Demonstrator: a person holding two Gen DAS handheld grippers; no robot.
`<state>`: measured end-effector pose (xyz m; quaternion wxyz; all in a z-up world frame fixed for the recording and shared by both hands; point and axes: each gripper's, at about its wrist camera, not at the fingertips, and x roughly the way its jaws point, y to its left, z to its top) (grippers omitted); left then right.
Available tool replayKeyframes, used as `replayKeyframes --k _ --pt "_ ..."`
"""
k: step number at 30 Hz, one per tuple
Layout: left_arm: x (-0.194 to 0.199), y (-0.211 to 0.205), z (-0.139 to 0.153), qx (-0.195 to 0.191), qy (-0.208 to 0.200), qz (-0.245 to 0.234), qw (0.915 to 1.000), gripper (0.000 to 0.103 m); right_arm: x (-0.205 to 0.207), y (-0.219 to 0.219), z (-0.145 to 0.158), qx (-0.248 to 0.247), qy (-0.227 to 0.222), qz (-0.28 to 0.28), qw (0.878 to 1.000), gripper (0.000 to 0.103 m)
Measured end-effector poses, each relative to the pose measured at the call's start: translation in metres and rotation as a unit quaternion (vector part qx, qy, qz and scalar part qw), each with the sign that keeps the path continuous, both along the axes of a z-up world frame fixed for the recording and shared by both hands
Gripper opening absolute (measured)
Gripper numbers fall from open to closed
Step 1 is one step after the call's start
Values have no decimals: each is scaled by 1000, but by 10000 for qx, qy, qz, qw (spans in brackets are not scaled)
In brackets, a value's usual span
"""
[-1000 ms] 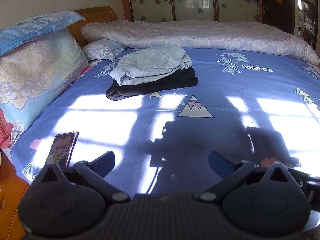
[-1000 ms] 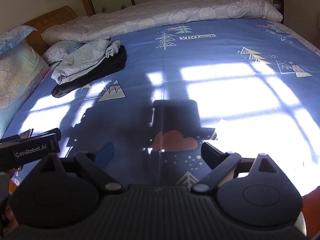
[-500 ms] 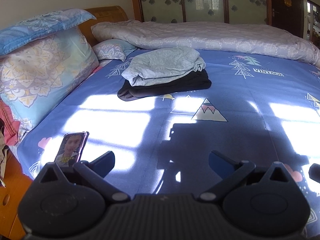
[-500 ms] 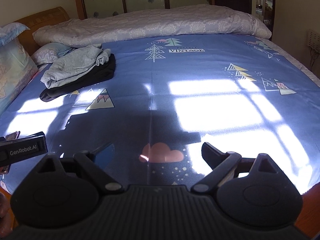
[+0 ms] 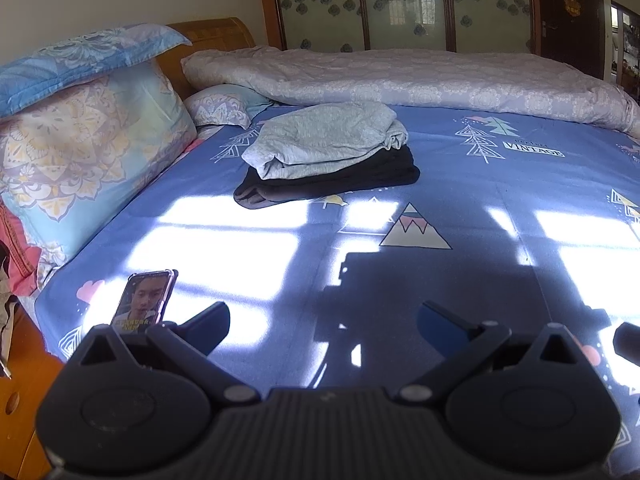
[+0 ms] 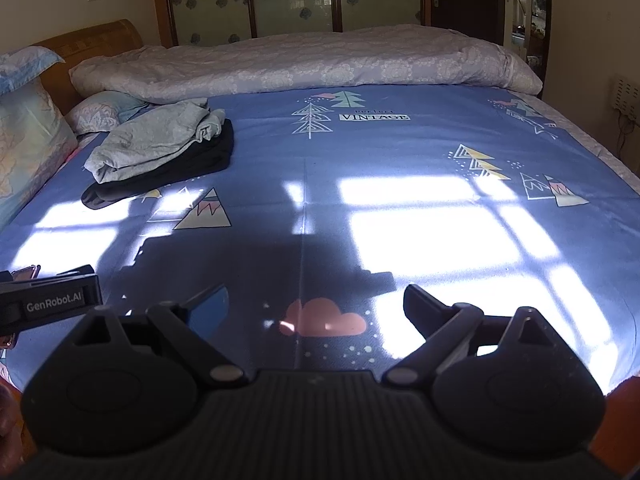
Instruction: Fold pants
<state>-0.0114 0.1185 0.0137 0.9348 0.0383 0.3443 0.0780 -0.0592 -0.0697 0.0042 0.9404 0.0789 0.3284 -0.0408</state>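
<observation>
Blue bed [image 5: 500, 184] carries stacked grey pants [image 5: 320, 140] over black pants [image 5: 332, 180], phone [image 5: 144, 298] nearby; left tongs [image 5: 322, 318] and right tongs [image 6: 316, 300] gape wide, empty.

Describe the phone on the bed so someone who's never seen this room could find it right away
Start at the big patterned pillows against the wooden headboard, then follow that side of the blue sheet to its near corner. The phone lies there in a pinkish case, the only thing with a lit screen, showing a man's face.
</observation>
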Motion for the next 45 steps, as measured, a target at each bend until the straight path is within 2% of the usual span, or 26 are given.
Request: replayKeyframes --k 18,45 --pt "-6 -4 6 92 -229 -21 9997 103 -1 1 0 53 -3 -7 10000 96" --pt "-5 -4 7 92 -241 -14 9997 103 -1 1 -2 80 30 12 10000 96"
